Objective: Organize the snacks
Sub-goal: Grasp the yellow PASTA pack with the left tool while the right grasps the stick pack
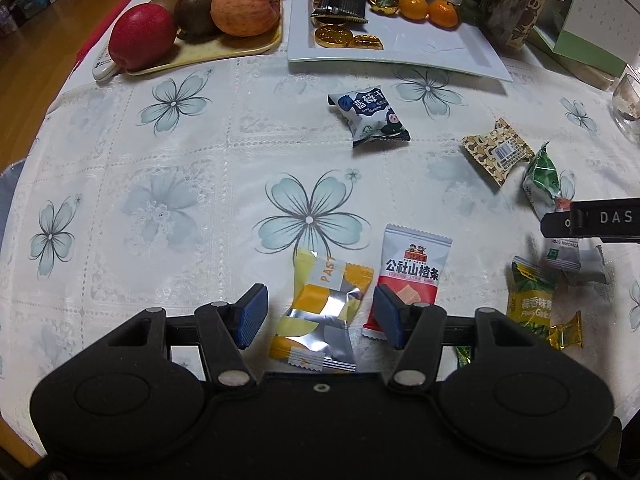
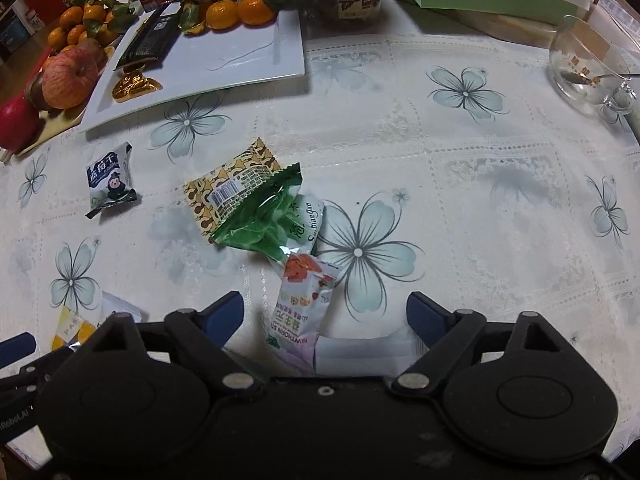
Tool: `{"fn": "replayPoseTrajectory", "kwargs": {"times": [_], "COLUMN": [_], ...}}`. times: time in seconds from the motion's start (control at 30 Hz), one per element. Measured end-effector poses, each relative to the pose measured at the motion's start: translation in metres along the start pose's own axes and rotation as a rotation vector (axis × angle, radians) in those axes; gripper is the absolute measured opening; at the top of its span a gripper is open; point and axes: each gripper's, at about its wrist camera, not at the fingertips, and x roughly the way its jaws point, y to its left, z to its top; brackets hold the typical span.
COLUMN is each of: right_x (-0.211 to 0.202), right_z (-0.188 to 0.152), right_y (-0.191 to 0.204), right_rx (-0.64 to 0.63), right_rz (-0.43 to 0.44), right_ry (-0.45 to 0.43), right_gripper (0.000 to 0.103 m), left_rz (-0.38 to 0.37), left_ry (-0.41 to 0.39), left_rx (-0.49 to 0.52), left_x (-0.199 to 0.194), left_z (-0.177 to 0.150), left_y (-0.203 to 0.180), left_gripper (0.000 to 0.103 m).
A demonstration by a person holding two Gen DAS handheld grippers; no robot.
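Note:
My left gripper [image 1: 320,312] is open and points down at the table. A yellow-and-silver snack packet [image 1: 320,312] lies between its blue pads, and a red-and-white hawthorn packet [image 1: 412,276] lies just beside the right pad. My right gripper [image 2: 326,312] is open over a white hawthorn-strip packet [image 2: 300,312], which its pads do not touch. A plain white packet [image 2: 360,354] lies under it. Beyond lie a green packet [image 2: 268,216], a gold patterned packet [image 2: 232,184] and a blueberry packet [image 2: 110,184]. A green garlic-pea packet [image 1: 528,300] lies at the right.
A white plate [image 1: 420,48] at the back holds a black bar, gold-foil sweets and mandarins. Beside it, a yellow tray [image 1: 224,50] holds apples and other fruit. A glass bowl [image 2: 588,64] with a spoon stands far right. Jars and boxes line the back edge.

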Motion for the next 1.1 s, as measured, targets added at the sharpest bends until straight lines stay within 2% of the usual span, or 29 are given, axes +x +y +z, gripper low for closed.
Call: {"fn": "replayPoseTrajectory", "kwargs": {"times": [0.03, 0.13, 0.2, 0.27, 0.57, 0.73, 0.97, 1.1], "right_x": [0.002, 0.003, 0.003, 0.002, -0.004, -0.001, -0.004, -0.004], "right_z": [0.001, 0.001, 0.001, 0.001, 0.007, 0.003, 0.000, 0.003], "right_y": [0.003, 0.008, 0.010, 0.007, -0.030, -0.043, -0.039, -0.044], "right_rx": [-0.002, -0.014, -0.033, -0.037, 0.060, 0.119, 0.086, 0.107], "right_rz": [0.003, 0.011, 0.012, 0.017, 0.031, 0.023, -0.061, -0.042], "right_ry": [0.006, 0.021, 0.022, 0.023, 0.019, 0.028, -0.009, -0.001], "right_gripper": [0.083, 0.065, 0.040, 0.031, 0.029, 0.031, 0.034, 0.036], "left_rz": [-0.002, -0.001, -0.001, 0.004, -0.022, -0.007, 0.027, 0.025], "left_ry": [0.002, 0.015, 0.023, 0.029, 0.061, 0.064, 0.062, 0.050], "left_rx": [0.002, 0.001, 0.002, 0.001, -0.014, -0.024, -0.020, -0.036], "left_x": [0.001, 0.004, 0.006, 0.009, 0.019, 0.022, 0.023, 0.022], "left_z": [0.000, -0.001, -0.002, -0.003, -0.001, 0.000, 0.001, 0.002], "left_y": [0.001, 0.005, 0.007, 0.009, 0.009, 0.006, 0.000, 0.002], "left_gripper": [0.062, 0.062, 0.062, 0.062, 0.062, 0.062, 0.062, 0.062]}}
